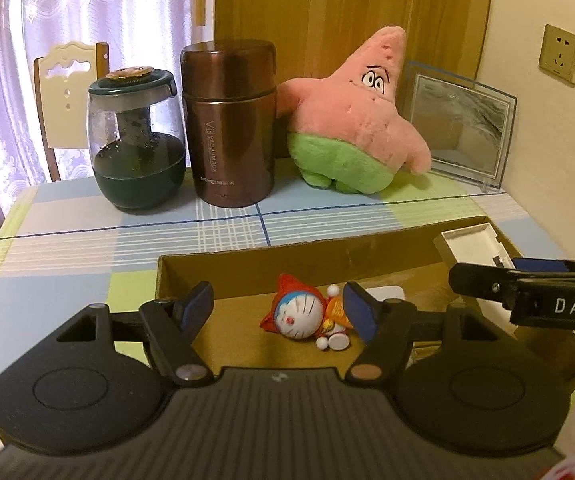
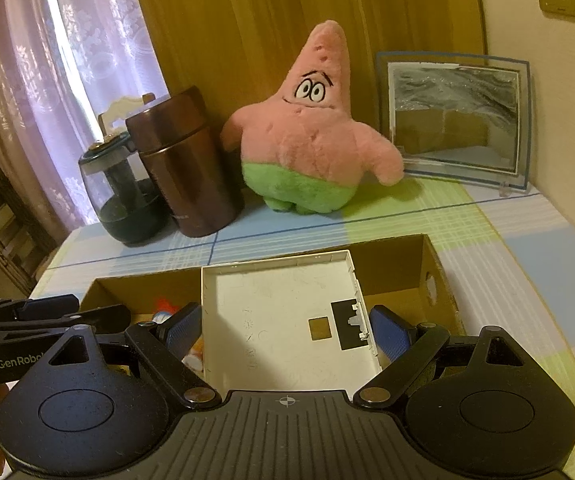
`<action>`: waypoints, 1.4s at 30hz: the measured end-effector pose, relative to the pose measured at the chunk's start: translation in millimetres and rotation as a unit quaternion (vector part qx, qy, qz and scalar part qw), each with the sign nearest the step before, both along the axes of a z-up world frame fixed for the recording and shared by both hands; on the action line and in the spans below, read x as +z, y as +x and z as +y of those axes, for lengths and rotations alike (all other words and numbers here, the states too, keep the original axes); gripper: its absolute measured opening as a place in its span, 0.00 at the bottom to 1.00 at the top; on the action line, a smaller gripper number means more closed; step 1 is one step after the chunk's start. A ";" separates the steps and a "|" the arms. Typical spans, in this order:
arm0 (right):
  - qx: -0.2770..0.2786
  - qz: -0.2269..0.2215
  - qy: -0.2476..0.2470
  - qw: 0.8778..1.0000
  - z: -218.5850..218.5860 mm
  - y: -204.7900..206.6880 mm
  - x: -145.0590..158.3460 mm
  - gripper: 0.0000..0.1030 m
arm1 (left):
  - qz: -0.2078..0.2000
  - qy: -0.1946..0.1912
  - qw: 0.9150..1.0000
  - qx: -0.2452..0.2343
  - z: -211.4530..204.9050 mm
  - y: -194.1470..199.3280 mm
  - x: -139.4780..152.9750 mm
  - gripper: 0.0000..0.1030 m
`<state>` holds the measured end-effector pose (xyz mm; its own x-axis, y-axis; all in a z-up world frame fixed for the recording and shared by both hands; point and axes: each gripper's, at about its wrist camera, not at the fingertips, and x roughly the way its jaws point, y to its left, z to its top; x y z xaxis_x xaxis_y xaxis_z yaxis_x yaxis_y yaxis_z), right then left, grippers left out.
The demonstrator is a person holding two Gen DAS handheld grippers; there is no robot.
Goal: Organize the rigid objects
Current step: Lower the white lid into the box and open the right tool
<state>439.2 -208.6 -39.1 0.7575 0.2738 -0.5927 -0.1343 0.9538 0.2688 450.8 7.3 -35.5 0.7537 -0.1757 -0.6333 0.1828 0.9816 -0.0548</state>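
the right gripper point(image 2: 285, 330) has its fingers spread wide on the two side edges of a white plastic tray point(image 2: 283, 316), held over the cardboard box point(image 2: 433, 280), its long axis pointing away. the left gripper point(image 1: 277, 306) hangs half open and empty above the cat figurine point(image 1: 307, 314) lying in the box on the desk point(image 1: 67, 240). the box floor under the tray is hidden.

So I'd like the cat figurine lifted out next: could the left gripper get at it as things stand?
Probably yes: the left gripper is open right above the figurine, which lies uncovered in the cardboard box.
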 end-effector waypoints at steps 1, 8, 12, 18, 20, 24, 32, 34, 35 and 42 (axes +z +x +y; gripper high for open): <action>0.003 0.001 0.000 1.000 0.7 0.1 -0.1 0.84 | 0.000 0.000 1.000 0.001 0.9 -0.3 0.1 0.65; 0.006 0.000 0.004 1.000 1.9 0.0 -2.3 0.84 | 0.004 -0.001 1.000 0.001 2.3 0.5 -1.1 0.65; 0.007 0.004 0.015 1.000 0.7 1.5 -4.2 0.85 | 0.004 0.002 1.000 -0.002 0.3 0.8 -1.8 0.65; -0.005 0.010 0.063 0.998 -7.7 4.8 -6.0 0.88 | 0.005 0.004 1.000 -0.005 -1.4 0.7 -3.1 0.67; -0.008 0.006 0.053 0.999 -8.1 4.7 -4.6 0.89 | 0.005 0.004 1.000 -0.005 -1.5 1.0 -3.3 0.68; -0.010 0.009 0.051 0.999 -9.1 5.0 -5.3 0.90 | 0.006 0.006 1.000 -0.006 -2.2 0.4 -4.1 0.68; -0.016 0.004 0.023 1.000 -6.0 2.6 -3.9 0.90 | 0.004 0.008 1.000 -0.010 -3.8 -0.9 -3.3 0.71; -0.016 0.004 0.022 1.000 -6.4 2.6 -3.4 0.90 | 0.003 0.009 1.000 -0.010 -4.2 -1.2 -2.2 0.71; -0.016 0.003 0.021 1.000 -6.6 2.4 -2.9 0.90 | 0.002 0.009 1.000 -0.010 -4.5 -1.4 -1.4 0.73; -0.017 -0.007 0.013 1.000 -9.7 -3.1 5.2 0.90 | -0.012 0.005 1.000 -0.017 -4.2 -7.0 4.4 0.86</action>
